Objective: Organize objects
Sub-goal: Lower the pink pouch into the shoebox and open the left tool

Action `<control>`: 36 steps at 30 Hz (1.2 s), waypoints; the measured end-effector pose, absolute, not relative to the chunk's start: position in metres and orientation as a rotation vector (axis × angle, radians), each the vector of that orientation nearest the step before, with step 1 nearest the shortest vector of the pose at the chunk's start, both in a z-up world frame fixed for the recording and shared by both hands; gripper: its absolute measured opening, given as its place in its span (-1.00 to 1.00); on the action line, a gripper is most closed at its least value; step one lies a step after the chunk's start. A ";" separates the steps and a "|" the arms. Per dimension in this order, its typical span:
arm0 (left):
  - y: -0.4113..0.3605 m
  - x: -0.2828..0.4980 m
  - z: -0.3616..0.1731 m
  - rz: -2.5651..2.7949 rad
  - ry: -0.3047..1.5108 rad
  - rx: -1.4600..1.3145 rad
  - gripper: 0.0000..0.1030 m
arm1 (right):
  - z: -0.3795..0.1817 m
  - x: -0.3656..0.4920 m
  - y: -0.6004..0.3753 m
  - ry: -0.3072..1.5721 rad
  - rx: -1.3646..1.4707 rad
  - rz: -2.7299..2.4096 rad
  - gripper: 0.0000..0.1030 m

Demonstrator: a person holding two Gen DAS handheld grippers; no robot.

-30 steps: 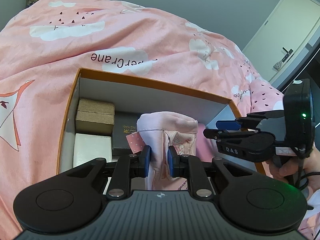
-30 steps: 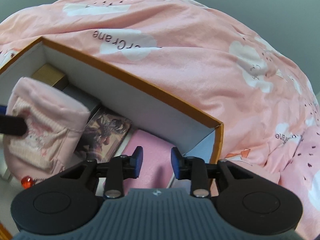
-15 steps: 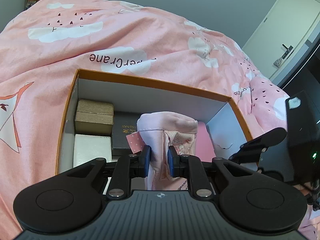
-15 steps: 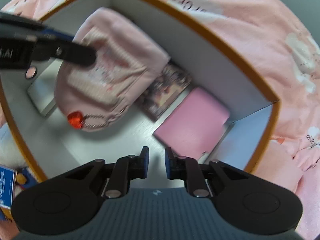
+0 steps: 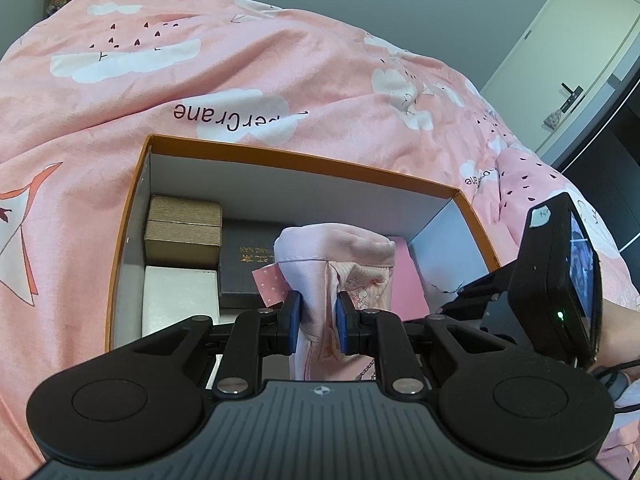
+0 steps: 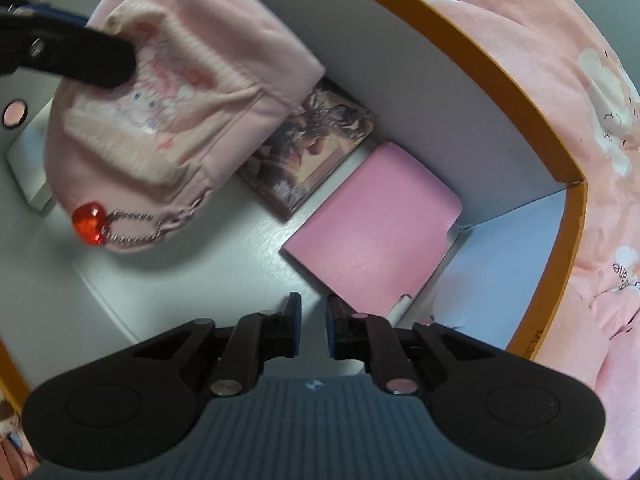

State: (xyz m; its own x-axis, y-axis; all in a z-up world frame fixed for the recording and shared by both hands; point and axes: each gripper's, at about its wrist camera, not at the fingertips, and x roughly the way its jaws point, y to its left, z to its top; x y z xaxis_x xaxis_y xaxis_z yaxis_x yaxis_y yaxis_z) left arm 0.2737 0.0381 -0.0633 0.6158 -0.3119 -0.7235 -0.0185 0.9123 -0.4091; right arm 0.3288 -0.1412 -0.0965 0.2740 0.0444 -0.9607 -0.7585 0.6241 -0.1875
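Two grippers are working over the orange-rimmed box (image 5: 468, 196), and only the left gripper (image 5: 318, 314) is carrying anything: its blue pads (image 5: 293, 312) are clamping a fold of the pink fabric pouch (image 5: 336, 248), which is hanging above the box floor near the middle. The right gripper (image 6: 313, 322) is reaching in low at the right end with its fingers a narrow gap apart, gripping nothing, tips just short of the pink notebook (image 6: 376, 224) at about 1 o'clock in its own view. Lowering the pouch well probably means aiming for the bare floor (image 6: 192, 272) at 11 o'clock from the right gripper, and letting the red bead (image 6: 89, 225) on its chain settle first so it is not snagging. Farther in, the illustrated card box (image 6: 310, 146) is lying beside the notebook, partly under the pouch. From the left wrist, the white box (image 5: 180, 300) is sitting at 10 o'clock, the dark box (image 5: 248, 264) and gold box (image 5: 184, 228) beyond it toward 11, so releasing too far left would be risking a pile-up. Beyond everything, the pink quilt (image 5: 240, 80) is surrounding the box.
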 end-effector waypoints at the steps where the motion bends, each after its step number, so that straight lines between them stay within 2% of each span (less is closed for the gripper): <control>1: 0.038 0.274 -0.063 -0.176 0.899 -0.401 -0.60 | -0.097 0.330 -0.142 1.178 -0.725 0.607 -0.85; 5: 0.037 0.275 -0.064 -0.180 0.903 -0.395 -0.60 | -0.098 0.335 -0.145 1.182 -0.687 0.585 -0.99; 12: 0.034 0.274 -0.062 -0.209 0.916 -0.405 -0.60 | -0.091 0.322 -0.144 1.155 -0.716 0.609 -0.89; 20: 0.027 0.275 -0.059 -0.280 0.954 -0.453 -0.60 | -0.025 0.300 -0.169 0.926 -0.594 0.516 -0.86; 22: 0.023 0.278 -0.061 -0.298 0.977 -0.471 -0.60 | -0.010 0.302 -0.185 0.861 -0.560 0.482 -0.80; 26: 0.009 0.285 -0.068 -0.337 1.024 -0.496 -0.60 | 0.018 0.315 -0.221 0.791 -0.480 0.427 -0.80; 36: -0.021 0.308 -0.097 -0.357 1.143 -0.592 -0.60 | 0.000 0.315 -0.243 0.791 -0.410 0.402 -0.79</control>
State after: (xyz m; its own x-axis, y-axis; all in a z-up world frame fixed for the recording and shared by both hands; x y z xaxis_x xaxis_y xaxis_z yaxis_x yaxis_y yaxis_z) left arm 0.3080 -0.0215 -0.0969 0.3837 -0.5511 -0.7410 -0.0306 0.7944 -0.6067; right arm 0.3145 -0.2430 -0.0001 0.6369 0.1916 -0.7467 -0.4909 0.8476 -0.2013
